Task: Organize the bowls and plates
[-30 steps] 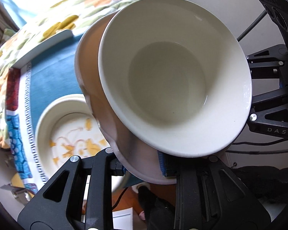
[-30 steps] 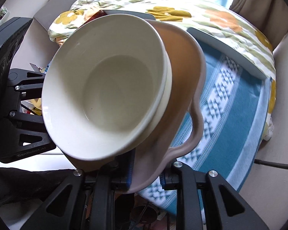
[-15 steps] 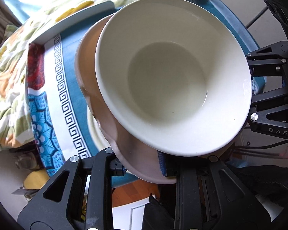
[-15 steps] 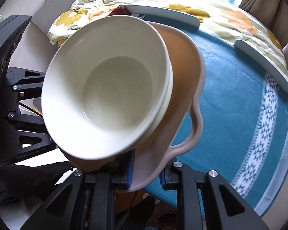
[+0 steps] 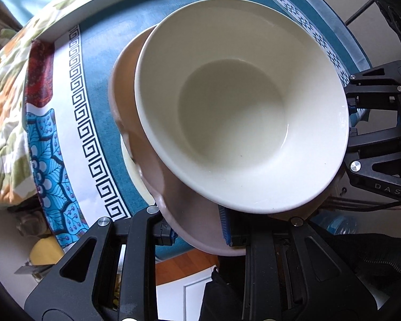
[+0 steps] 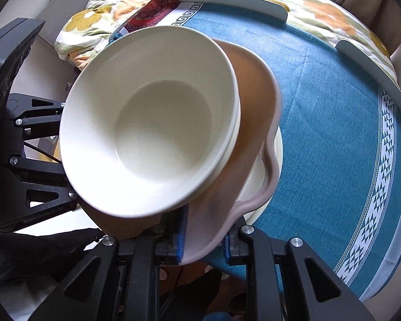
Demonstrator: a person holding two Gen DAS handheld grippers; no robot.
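Between both tongs we hold the dish [image 5: 136, 139] with the bowl [image 5: 235, 112] inside, left gripper [image 5: 197, 230] and right gripper [image 6: 204, 238] clamping opposite rims. Directly beneath lies the plate [image 6: 276, 147] (mostly hidden), so we judge a straight lowering onto it.

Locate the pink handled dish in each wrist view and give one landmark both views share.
Left wrist view: the pink handled dish shows left of and below the white bowl, clamped at bottom centre.
Right wrist view: the dish shows right of and below the bowl, clamped at bottom centre.
Shared landmark: the teal tablecloth.
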